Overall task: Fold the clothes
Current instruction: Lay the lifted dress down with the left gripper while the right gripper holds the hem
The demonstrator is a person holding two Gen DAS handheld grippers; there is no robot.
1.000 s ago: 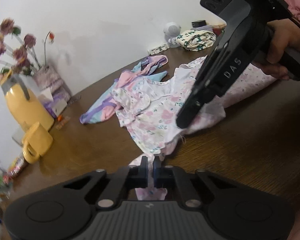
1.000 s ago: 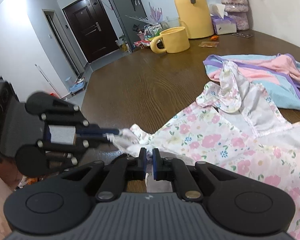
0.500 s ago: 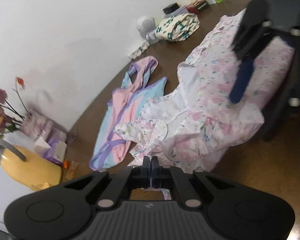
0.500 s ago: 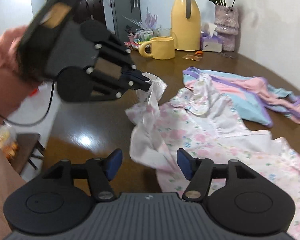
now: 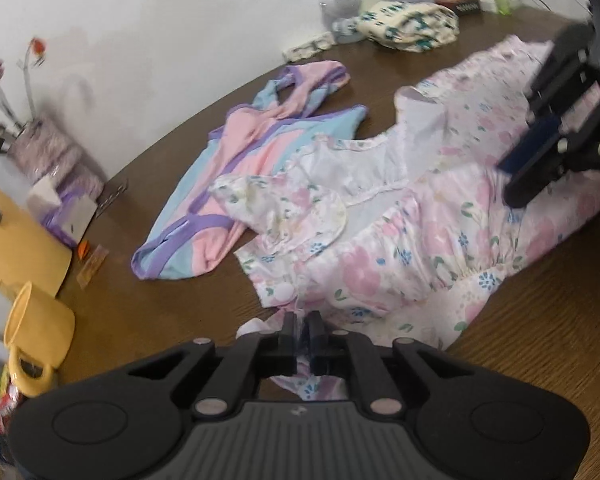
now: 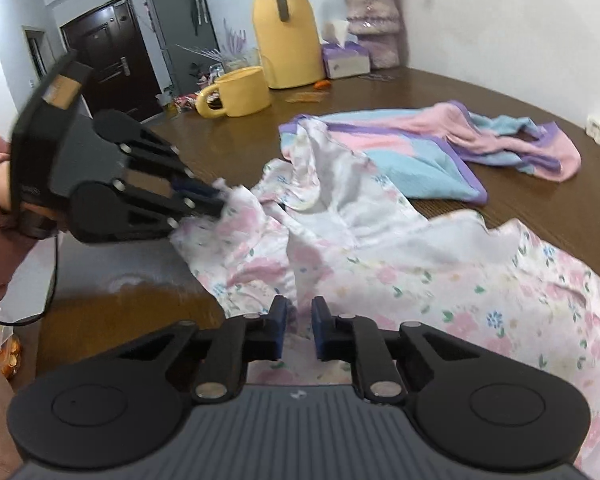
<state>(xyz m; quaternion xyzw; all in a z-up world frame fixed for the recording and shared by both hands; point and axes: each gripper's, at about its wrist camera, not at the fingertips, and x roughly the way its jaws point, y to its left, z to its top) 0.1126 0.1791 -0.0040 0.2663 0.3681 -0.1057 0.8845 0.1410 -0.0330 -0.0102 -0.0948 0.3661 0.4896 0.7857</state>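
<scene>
A white dress with pink flowers (image 5: 420, 216) lies spread on the brown table (image 5: 540, 352); it also shows in the right wrist view (image 6: 380, 256). My left gripper (image 5: 301, 330) is shut on a corner of the dress near its sleeve; it shows in the right wrist view (image 6: 216, 204) pinching that corner. My right gripper (image 6: 299, 320) hovers low over the dress with its jaws slightly apart and cloth between them; whether they hold it is unclear. It also shows at the right of the left wrist view (image 5: 540, 160).
A pink, blue and purple garment (image 5: 236, 172) lies beyond the dress. A yellow jug (image 6: 286, 28), yellow mug (image 6: 240, 92), tissue box (image 6: 346, 62) and vase stand at one end. A folded patterned cloth (image 5: 408, 26) and small items sit by the wall.
My right gripper opened, let go of the dress corner, moved along the dress and has narrowed its jaws over the cloth. My left gripper lifted its corner and brought it back down.
</scene>
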